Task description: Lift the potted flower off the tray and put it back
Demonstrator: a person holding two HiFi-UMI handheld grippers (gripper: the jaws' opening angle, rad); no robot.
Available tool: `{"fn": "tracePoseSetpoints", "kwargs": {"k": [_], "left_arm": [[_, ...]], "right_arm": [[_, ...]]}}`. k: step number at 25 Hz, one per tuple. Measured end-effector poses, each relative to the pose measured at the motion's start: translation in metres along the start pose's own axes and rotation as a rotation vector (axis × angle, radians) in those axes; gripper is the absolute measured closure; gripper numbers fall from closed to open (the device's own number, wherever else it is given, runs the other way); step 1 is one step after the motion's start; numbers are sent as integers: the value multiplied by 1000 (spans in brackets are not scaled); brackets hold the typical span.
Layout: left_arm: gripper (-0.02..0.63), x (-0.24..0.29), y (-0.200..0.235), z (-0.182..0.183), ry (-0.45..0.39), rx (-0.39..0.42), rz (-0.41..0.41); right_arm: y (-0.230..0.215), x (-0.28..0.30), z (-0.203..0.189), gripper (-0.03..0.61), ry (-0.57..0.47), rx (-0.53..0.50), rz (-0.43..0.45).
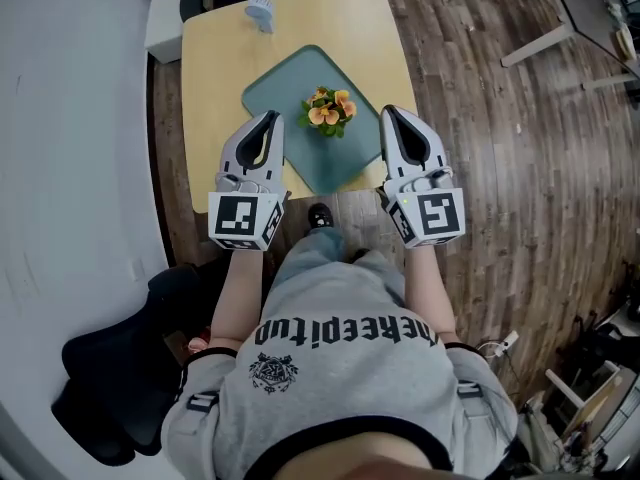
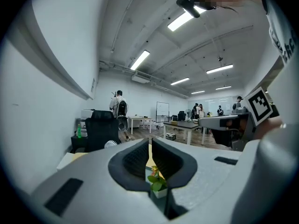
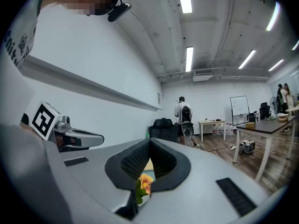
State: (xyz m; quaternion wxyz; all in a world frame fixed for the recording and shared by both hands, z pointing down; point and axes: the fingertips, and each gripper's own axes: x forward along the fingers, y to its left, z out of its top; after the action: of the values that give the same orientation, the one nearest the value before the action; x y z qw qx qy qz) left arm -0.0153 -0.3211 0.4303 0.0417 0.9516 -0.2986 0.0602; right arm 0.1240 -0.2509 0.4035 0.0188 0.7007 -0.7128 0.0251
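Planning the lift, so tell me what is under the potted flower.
The potted flower stands on the teal tray, which lies on the light wooden table. From above, its blossoms and leaves cover the patch of tray right beneath it, so that spot cannot be seen.

1. The counter is a light wood top, squarish with rounded corners, sitting on a dark plank floor.
2. A teal tray lies flat on it, turned diagonal, roughly mid-counter, one corner close to the near edge.
3. A little pale blue thing stands by the far edge, well apart from the tray. Honestly can't tell what it is.
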Motion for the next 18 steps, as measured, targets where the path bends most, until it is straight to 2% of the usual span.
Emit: {"fn": "tracePoseSetpoints", "kwargs": {"k": [5,13,15,18], "left_arm": [[599,11,-10,-45,87,-18,-68],[388,29,-26,-125,237,-39,-133],[351,33,-33,-141,273,-52,-146],[322,42,-39,-160,309,-64,-121]], "right_arm": [[-5,-1,-8,577,32,9,-21],[-17,-1,-18,577,66,6,-50],[-19,0,-19,577,73,3,-53],[-21,-1,-21,577,83,-3,-55]]}}
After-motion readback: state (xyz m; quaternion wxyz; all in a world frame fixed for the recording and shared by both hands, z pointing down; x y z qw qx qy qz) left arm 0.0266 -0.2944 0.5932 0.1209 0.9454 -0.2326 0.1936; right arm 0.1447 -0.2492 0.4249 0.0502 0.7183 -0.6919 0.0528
